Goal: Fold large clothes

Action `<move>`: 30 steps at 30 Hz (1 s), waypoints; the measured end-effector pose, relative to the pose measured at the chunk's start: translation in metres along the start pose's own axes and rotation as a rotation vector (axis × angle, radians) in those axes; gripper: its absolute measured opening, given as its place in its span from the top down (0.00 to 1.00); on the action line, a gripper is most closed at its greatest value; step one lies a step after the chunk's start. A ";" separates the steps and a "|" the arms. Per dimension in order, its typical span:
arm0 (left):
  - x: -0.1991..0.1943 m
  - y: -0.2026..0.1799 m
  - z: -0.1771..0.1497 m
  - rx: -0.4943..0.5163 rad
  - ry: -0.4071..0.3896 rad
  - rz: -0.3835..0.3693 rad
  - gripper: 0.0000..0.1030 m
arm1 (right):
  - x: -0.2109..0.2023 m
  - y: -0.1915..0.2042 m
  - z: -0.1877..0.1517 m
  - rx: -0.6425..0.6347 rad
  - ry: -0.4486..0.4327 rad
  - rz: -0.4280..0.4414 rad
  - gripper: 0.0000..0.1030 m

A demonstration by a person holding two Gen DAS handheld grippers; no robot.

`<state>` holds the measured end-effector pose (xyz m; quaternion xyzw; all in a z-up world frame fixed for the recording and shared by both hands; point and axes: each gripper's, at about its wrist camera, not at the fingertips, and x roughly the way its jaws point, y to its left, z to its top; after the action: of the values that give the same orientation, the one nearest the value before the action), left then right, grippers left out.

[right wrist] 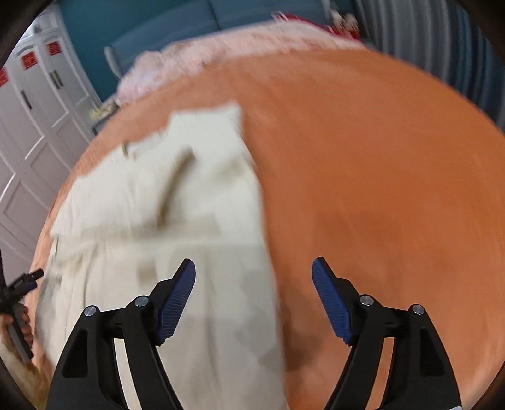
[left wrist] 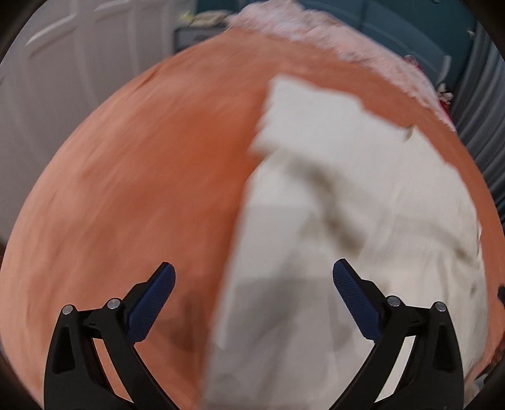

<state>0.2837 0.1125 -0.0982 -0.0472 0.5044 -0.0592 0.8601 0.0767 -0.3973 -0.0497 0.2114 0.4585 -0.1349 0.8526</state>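
Observation:
A cream garment (left wrist: 347, 227) lies partly folded on an orange bedspread (left wrist: 142, 189), blurred in both views. My left gripper (left wrist: 254, 265) hovers above the garment's left edge, open, with nothing between its blue pads (left wrist: 148, 302). In the right wrist view the same garment (right wrist: 176, 227) fills the left half of the orange bedspread (right wrist: 378, 189). My right gripper (right wrist: 254, 262) hangs open over the garment's right edge, and its pads (right wrist: 176, 302) hold nothing. The cloth touches neither gripper.
A pink fluffy blanket (right wrist: 221, 53) lies along the far edge of the bed. White panelled wardrobe doors (right wrist: 34, 132) stand to the left, with a teal wall (right wrist: 157, 22) behind. A grey curtain (left wrist: 483, 132) hangs on the right. A hand (right wrist: 19, 318) holds the other tool at the left edge.

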 end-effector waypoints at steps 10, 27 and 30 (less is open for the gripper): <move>-0.029 0.007 -0.079 -0.112 0.063 -0.186 0.05 | -0.010 -0.006 -0.095 0.227 0.015 0.128 0.24; -0.123 -0.011 -0.097 -0.013 -0.015 -0.206 0.89 | -0.092 0.018 -0.109 0.123 -0.015 0.242 0.96; -0.159 0.001 -0.131 0.045 0.004 -0.206 0.89 | -0.129 0.018 -0.145 0.019 0.037 0.211 0.96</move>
<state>0.0922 0.1344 -0.0256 -0.0793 0.4971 -0.1586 0.8494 -0.0909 -0.3066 -0.0077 0.2690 0.4479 -0.0445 0.8515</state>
